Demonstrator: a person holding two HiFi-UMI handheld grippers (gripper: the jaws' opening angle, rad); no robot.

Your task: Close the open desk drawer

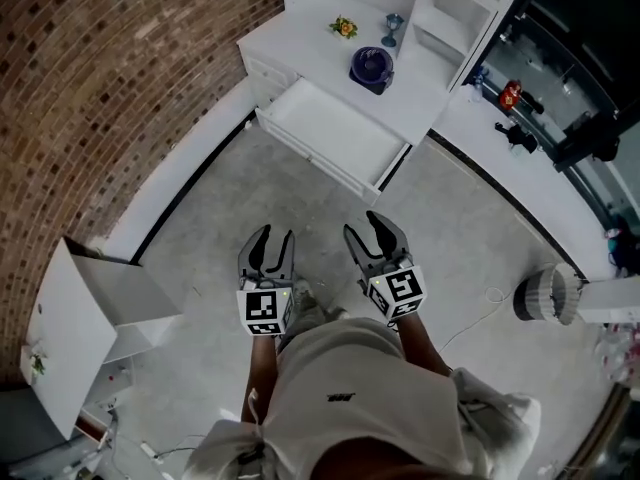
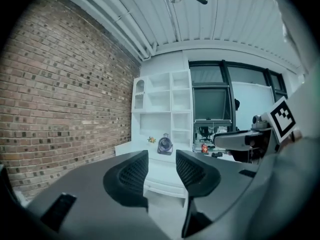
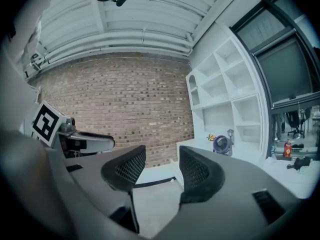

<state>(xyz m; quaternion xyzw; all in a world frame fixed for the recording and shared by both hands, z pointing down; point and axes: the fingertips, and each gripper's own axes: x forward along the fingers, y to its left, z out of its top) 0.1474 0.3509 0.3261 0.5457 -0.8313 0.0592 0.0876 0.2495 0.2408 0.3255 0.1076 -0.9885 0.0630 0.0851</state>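
Big stuff first: the brick wall point(image 1: 120, 68) runs along the 9-to-11 o'clock side, with grey floor point(image 1: 300, 208) below it. The white surface point(image 1: 300, 43) with its shelving sits up at 12. The open drawer point(image 1: 335, 133) sticks out of it, empty, its long front edge running roughly 10-to-4.

The bit that matters is that it's at 12 o'clock from both tools, well apart, with only bare floor between. I reckon it needs a walk-up, then a shove toward 1.

The white cabinet point(image 1: 90, 313) at 9 is off the path. The right tool point(image 1: 362, 224) looks a touch nearer and it's clenched on nothing. The left tool point(image 1: 277, 233) has its jaws a little apart, also empty, and the left gripper view frames the drawer right between them. A purple fan point(image 1: 371, 67) and a little flower point(image 1: 344, 28) sit on the surface behind the drawer, out of the way.
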